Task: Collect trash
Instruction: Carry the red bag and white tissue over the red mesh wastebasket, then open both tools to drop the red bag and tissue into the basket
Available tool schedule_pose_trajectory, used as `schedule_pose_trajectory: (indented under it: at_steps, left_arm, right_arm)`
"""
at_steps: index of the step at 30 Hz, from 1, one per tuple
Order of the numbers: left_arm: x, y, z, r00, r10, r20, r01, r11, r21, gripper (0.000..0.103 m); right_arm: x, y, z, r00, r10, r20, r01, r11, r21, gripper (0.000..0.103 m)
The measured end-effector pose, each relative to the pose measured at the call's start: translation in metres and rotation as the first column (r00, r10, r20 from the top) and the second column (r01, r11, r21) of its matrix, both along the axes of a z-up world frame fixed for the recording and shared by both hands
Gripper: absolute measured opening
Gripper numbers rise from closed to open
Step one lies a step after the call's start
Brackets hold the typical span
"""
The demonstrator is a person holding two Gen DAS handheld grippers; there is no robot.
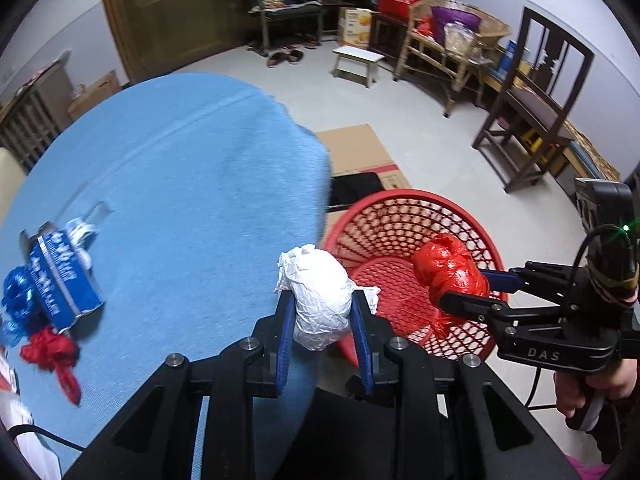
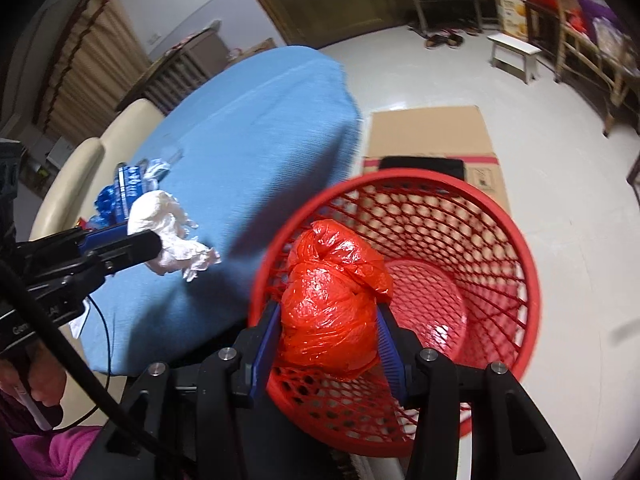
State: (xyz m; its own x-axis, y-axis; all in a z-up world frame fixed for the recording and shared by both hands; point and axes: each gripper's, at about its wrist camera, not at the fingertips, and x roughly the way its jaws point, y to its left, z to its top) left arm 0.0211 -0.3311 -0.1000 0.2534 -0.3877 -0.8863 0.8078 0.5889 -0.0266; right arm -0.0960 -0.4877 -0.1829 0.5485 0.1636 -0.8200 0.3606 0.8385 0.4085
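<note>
A crumpled white paper wad (image 1: 319,300) sits between the blue pads of my left gripper (image 1: 322,312), which is shut on it over the edge of the blue-clothed table (image 1: 180,168). My right gripper (image 2: 330,320) is shut on a bunched red plastic bag (image 2: 334,300), held over the near rim of the red mesh basket (image 2: 500,216). The left wrist view shows that gripper (image 1: 460,290) with the red bag (image 1: 450,270) above the basket (image 1: 400,216). In the right wrist view the left gripper (image 2: 160,246) carries the white wad (image 2: 168,232).
More trash lies on the table's left: a blue carton (image 1: 64,280), a blue wrapper (image 1: 16,292) and a red wrapper (image 1: 52,350). Flattened cardboard (image 2: 430,136) lies on the floor behind the basket. A dark wooden chair (image 1: 536,112), a white stool (image 1: 358,64) and a wicker shelf (image 1: 452,48) stand beyond.
</note>
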Motion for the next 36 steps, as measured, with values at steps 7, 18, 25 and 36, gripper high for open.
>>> schedule_pose_trajectory:
  at_steps: [7,18,25,36]
  left_arm:
    - [-0.014,-0.019,-0.008,0.998,-0.059,-0.021,0.059,0.998,0.017,0.029]
    - [-0.024,-0.03,-0.011,0.994,-0.098,-0.048,0.098,0.995,-0.005,0.031]
    - [-0.029,-0.033,-0.009,0.992,-0.117,-0.05,0.116,0.993,-0.027,0.031]
    - [-0.029,-0.029,-0.003,0.993,-0.11,-0.036,0.107,0.992,-0.071,0.055]
  right_arm:
    - [-0.01,-0.014,-0.006,1.0,-0.029,-0.003,0.029,1.0,0.006,0.05]
    - [-0.019,-0.031,-0.006,0.997,-0.081,0.001,0.081,0.997,0.006,0.051]
    - [-0.019,-0.03,-0.001,0.996,-0.091,0.009,0.091,0.996,0.004,0.051]
    - [-0.017,-0.03,0.0,0.994,-0.106,0.004,0.106,0.994,0.019,0.055]
